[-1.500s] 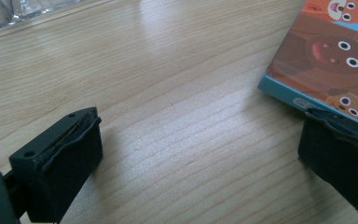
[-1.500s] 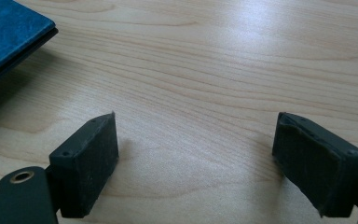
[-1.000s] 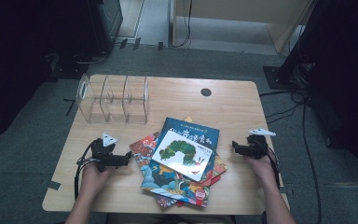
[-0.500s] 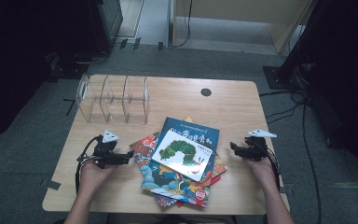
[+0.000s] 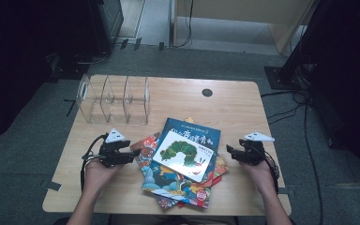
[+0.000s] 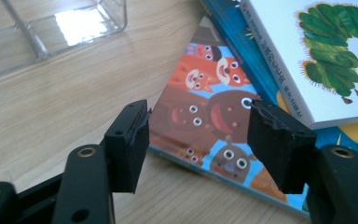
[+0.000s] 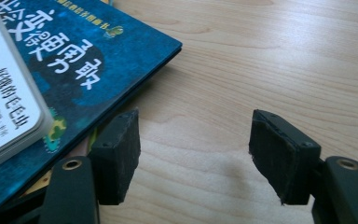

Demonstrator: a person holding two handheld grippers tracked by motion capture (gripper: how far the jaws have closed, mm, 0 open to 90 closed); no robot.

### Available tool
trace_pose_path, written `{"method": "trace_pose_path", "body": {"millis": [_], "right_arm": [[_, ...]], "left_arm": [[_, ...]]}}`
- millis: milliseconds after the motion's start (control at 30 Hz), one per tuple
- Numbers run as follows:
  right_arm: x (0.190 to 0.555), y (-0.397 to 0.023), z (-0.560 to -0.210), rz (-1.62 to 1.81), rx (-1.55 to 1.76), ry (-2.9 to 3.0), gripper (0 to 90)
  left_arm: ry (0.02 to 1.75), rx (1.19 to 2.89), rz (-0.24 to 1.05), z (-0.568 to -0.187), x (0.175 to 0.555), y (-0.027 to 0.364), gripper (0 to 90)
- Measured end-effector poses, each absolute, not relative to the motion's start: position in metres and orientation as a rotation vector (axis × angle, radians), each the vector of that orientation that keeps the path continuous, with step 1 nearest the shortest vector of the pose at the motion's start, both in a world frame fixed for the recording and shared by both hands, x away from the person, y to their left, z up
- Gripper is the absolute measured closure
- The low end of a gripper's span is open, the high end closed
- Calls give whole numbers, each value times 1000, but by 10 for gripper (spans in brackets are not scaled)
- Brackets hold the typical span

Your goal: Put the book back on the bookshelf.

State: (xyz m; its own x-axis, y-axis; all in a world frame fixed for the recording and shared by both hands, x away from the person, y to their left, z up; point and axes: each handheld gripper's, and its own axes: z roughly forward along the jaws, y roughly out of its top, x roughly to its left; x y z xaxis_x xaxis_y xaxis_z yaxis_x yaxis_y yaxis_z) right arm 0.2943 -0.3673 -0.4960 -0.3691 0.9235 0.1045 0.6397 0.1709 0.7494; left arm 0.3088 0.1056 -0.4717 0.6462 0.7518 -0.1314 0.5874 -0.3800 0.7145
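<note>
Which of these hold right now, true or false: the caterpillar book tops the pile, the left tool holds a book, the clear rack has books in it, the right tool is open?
1. The caterpillar book lies on top of the pile. True.
2. The left tool grips a book. False: its jaws, just closing, stand apart with nothing clamped.
3. The clear rack holds books. False: its compartments are empty.
4. The right tool is open beside the pile. True.

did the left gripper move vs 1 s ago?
Yes, slightly. In the high view the left gripper sits a little nearer the clear acrylic rack than before. Its jaws have just been closing, nothing between them.
</note>
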Motion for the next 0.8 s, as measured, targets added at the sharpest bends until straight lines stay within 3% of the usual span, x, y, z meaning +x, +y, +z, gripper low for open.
{"method": "trace_pose_path", "body": {"millis": [133,200,300,500,700,800], "right_arm": [[288,-366,-494,1048,1491,2078,372],[286,-366,-494,1057,1488,2084,377],[282,-366,-493,1060,1479,2086,389],[276,-362,-492,1080,1478,2083,457],[272,-351,-492,1099,1483,2120,460],[268,-347,-491,1091,1463,2128,510]], "left_arm": [[1015,2095,213,-470,313,99,500],[1000,2102,163,-471,316,96,495],[986,2113,169,-472,318,91,510],[962,2160,156,-469,323,78,640],[967,2171,51,-471,333,69,709],[941,2186,75,-470,335,66,749]]}}
